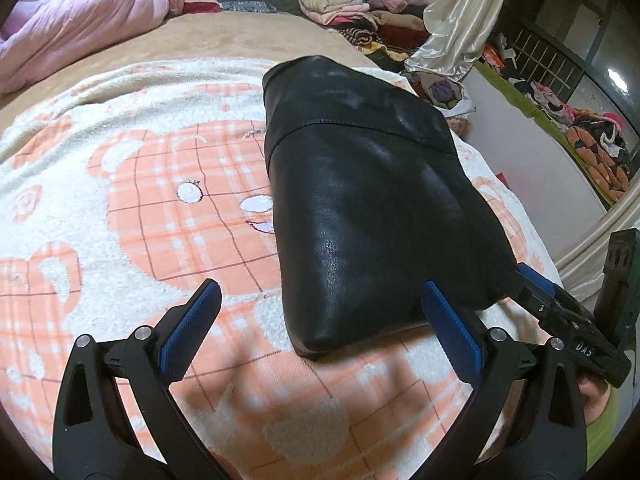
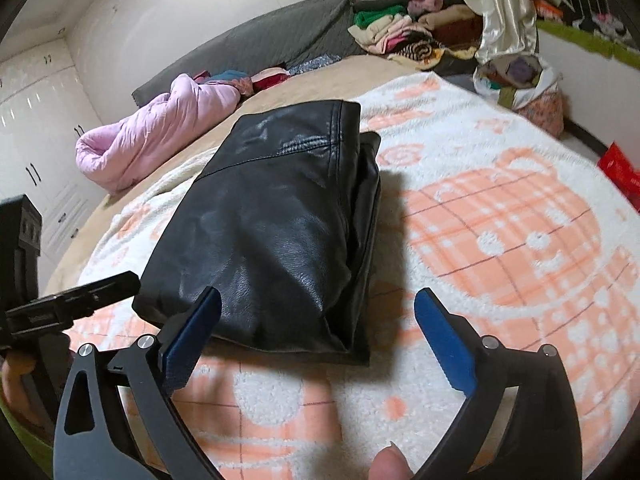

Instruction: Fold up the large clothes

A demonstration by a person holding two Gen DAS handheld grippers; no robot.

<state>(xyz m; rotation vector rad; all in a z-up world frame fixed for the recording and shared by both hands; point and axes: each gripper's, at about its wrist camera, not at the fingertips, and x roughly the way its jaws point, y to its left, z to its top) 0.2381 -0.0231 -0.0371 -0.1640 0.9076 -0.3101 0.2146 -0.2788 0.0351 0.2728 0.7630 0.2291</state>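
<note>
A black leather garment (image 1: 360, 208) lies folded into a thick oblong bundle on an orange-and-white bear blanket (image 1: 132, 208); it also shows in the right wrist view (image 2: 276, 220). My left gripper (image 1: 320, 292) is open and empty, just short of the bundle's near end. My right gripper (image 2: 318, 300) is open and empty, just short of the bundle's near right corner. The right gripper shows at the right edge of the left wrist view (image 1: 532, 280). The left gripper shows at the left edge of the right wrist view (image 2: 100, 288).
A pink quilt (image 2: 160, 132) lies bunched at the far side of the bed. A pile of folded clothes (image 2: 404, 28) sits at the back by a cream curtain (image 2: 500, 8). A grey headboard cushion (image 2: 260, 40) lines the wall. More clothes lie along the floor (image 1: 592, 136).
</note>
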